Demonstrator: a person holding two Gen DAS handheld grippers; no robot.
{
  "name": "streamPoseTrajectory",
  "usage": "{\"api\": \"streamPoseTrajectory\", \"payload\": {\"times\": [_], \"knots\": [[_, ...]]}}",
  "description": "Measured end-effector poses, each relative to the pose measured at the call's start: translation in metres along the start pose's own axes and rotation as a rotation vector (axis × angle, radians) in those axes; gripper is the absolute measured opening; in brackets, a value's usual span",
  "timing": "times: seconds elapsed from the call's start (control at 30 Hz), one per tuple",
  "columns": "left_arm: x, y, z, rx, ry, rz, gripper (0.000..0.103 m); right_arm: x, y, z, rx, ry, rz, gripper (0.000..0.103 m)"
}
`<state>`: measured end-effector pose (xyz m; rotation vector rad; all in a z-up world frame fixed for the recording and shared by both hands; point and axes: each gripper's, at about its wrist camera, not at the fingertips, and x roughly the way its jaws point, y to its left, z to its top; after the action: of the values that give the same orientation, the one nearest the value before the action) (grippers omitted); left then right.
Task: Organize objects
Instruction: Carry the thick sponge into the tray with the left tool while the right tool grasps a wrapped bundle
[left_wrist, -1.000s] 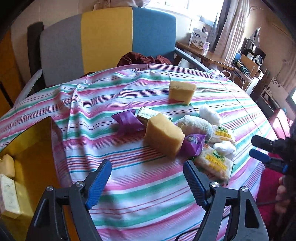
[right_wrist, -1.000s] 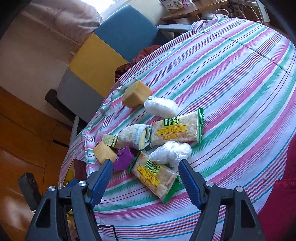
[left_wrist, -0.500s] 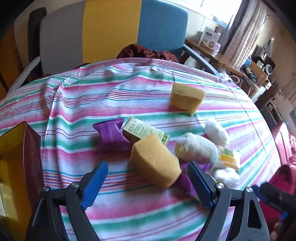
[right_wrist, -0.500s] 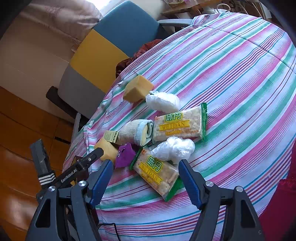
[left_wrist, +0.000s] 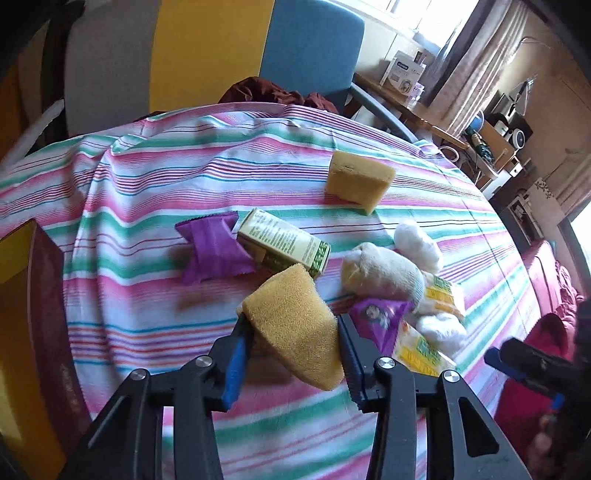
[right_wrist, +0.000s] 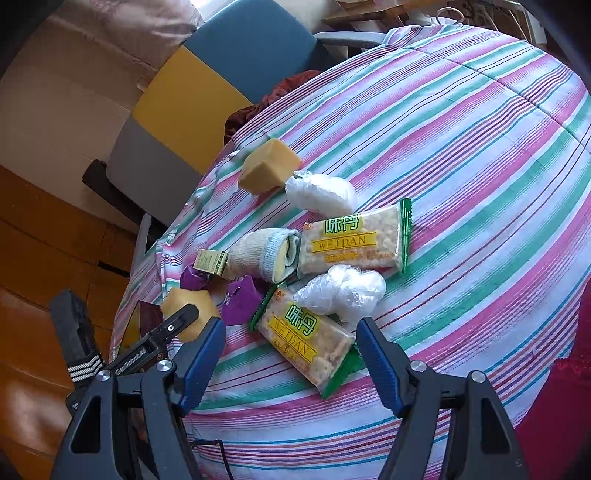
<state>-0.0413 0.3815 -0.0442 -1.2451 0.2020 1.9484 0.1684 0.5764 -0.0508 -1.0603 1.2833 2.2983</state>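
Sponge (left_wrist: 295, 325) looks light and squashy, left gripper (left_wrist: 291, 354) jaws just closed across its flanks, pinching it mid-body; right gripper (right_wrist: 291, 362) jaws gape empty above cracker pack (right_wrist: 306, 339).

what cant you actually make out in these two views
- Left wrist view: the underside of the sponge in the left gripper; the sponge itself hides it.
- Left wrist view: inside of the yellow box, cut off by the left edge.
- Right wrist view: most of the green carton, behind the rolled sock.
- Both views: the small print on the cracker packs, too small.
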Motion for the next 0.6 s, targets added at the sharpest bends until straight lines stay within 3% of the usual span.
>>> {"api": "streamPoseTrajectory", "payload": {"times": [0.27, 0.43, 0.6], "knots": [[-0.049, 0.009, -0.028, 0.042, -0.049, -0.039, 0.046, -0.001, -0.014, 0.003, 0.097, -0.01, -0.055, 0.074], [-0.08, 0.015, -0.043, 0.068, -0.091, -0.046, 0.046, 0.009, -0.004, 0.008, 0.048, 0.023, -0.17, 0.074], [-0.109, 0.027, -0.056, 0.066, -0.135, -0.059, 0.046, 0.026, 0.0, 0.015, 0.057, 0.041, -0.206, 0.074]]}}
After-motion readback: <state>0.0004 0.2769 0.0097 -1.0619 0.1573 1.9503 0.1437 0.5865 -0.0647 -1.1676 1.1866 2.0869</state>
